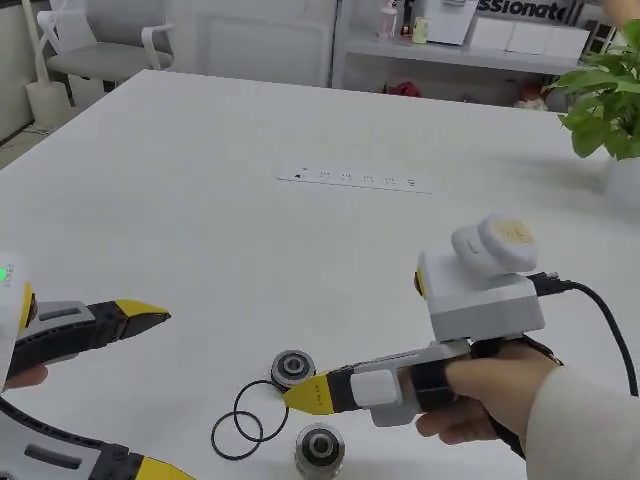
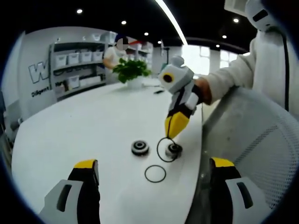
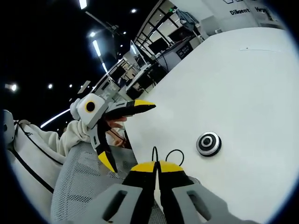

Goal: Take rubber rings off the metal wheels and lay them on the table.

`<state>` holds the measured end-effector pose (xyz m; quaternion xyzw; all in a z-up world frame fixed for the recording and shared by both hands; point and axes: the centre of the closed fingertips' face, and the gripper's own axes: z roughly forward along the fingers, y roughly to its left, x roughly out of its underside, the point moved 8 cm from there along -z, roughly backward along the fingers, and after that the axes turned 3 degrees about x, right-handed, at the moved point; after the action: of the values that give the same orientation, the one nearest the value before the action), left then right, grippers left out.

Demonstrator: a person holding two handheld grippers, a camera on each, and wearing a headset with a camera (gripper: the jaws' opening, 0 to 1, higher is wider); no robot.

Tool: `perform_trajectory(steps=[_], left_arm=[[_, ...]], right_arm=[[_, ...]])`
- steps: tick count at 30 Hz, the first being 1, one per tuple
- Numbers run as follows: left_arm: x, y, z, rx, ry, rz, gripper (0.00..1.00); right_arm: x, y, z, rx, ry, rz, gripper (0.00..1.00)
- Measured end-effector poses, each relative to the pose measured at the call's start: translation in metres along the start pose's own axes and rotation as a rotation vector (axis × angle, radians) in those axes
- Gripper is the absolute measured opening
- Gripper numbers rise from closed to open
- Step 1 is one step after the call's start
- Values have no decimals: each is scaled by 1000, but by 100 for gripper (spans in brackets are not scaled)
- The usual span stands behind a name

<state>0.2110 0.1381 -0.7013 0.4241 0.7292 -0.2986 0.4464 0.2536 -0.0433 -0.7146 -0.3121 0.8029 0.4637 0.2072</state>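
Observation:
Two metal wheels stand near the table's front edge, one (image 1: 292, 367) farther and one (image 1: 320, 447) nearer. My right gripper (image 1: 298, 396) is shut on the edge of a black rubber ring (image 1: 238, 400), which hangs low between the wheels. A second ring (image 1: 214, 437) lies flat on the table, overlapping it. In the left gripper view the right gripper (image 2: 174, 128) holds its ring (image 2: 158, 149) beside a wheel (image 2: 174, 149); the other wheel (image 2: 140, 148) and the loose ring (image 2: 145, 173) are nearby. My left gripper (image 1: 160, 393) stands open to the left, holding nothing.
The white table (image 1: 300, 250) has a socket strip (image 1: 355, 180) set into its middle. A potted plant (image 1: 610, 95) stands at the far right edge. A chair (image 1: 100, 50) and shelves are beyond the table. A mesh chair (image 2: 247, 140) is at the near side.

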Motion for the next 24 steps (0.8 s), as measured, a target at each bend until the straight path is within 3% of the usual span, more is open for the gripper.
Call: perform_trajectory(steps=[24], left_arm=[[2, -2, 1, 17, 4, -1, 100]], right_arm=[[13, -10, 28, 90, 71, -75, 0]])
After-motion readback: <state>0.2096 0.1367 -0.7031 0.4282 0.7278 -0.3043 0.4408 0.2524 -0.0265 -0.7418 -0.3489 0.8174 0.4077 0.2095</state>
